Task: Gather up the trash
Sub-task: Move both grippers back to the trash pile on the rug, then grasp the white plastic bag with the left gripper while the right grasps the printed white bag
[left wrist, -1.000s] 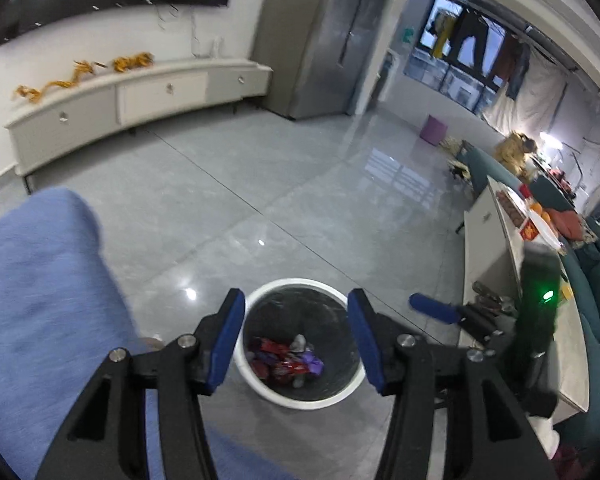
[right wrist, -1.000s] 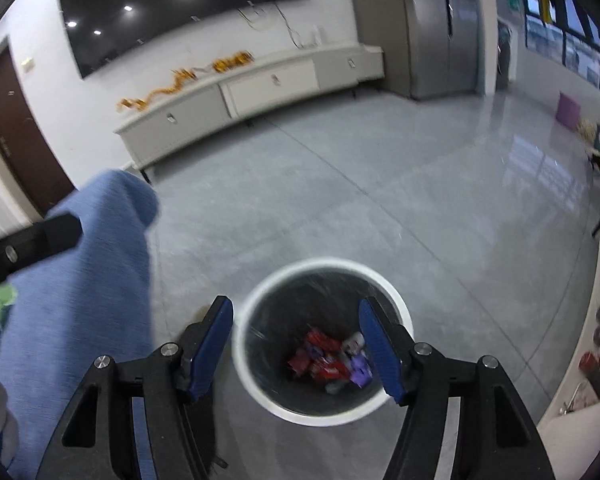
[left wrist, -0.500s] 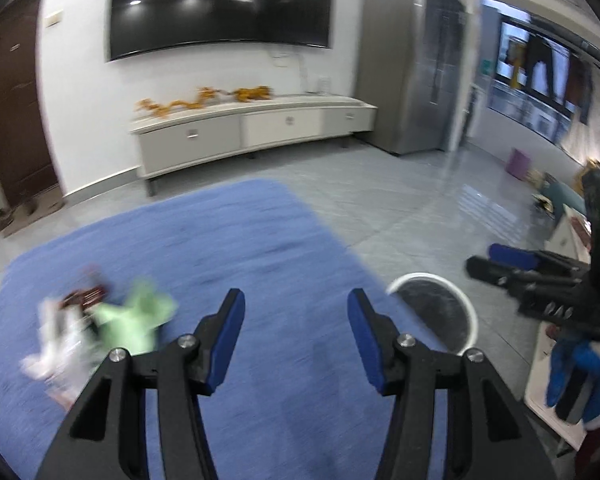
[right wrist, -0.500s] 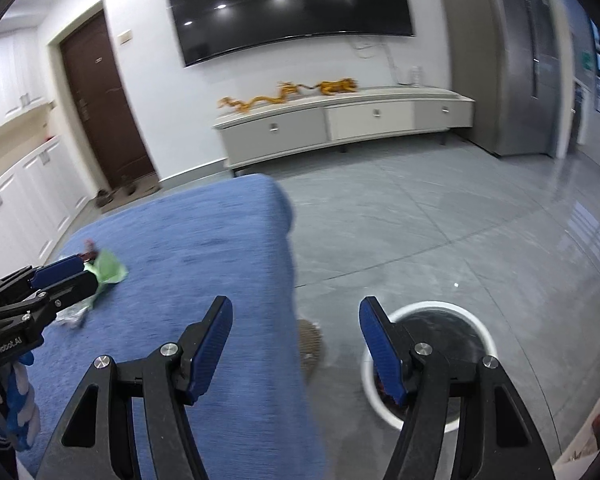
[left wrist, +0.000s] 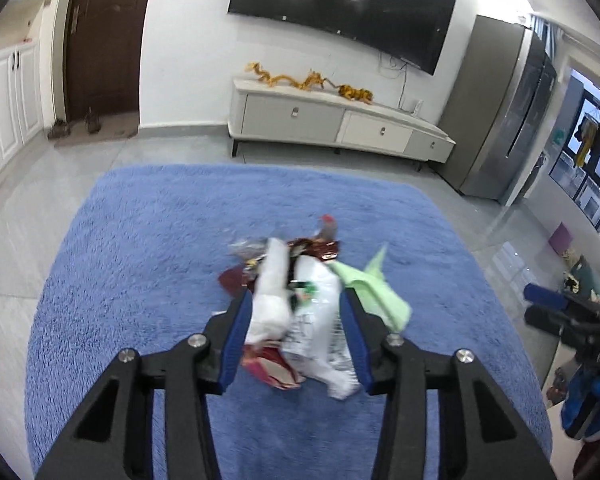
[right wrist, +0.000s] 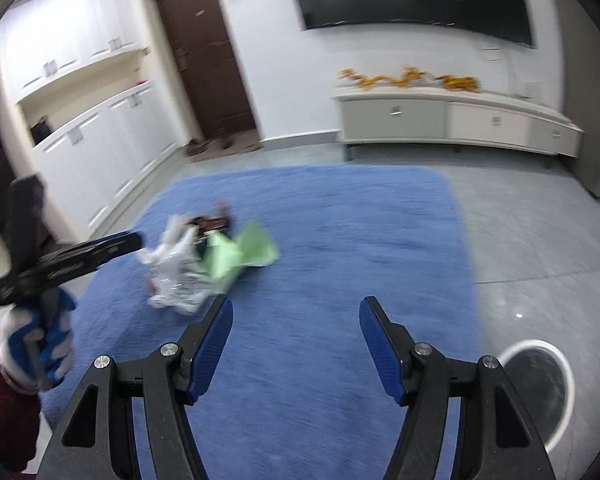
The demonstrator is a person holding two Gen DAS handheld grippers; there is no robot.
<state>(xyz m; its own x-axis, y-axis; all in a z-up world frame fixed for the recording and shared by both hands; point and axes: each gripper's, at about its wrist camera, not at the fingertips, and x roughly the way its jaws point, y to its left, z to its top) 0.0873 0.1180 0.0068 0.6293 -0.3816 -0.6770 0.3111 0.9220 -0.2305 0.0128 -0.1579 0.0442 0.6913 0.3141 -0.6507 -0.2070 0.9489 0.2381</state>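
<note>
Left wrist view: close above the trash pile (left wrist: 296,300), facing the far TV cabinet (left wrist: 332,120). Right wrist view: farther back and to the right, facing left-forward. Shared: blue rug (right wrist: 340,216), pile, cabinet, door (right wrist: 204,52).

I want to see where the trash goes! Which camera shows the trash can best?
The right wrist view. The trash can, round with a white rim, stands on the grey floor at lower right, beside the blue rug, partly behind the right gripper. The left wrist view does not show it, only the trash pile.
</note>
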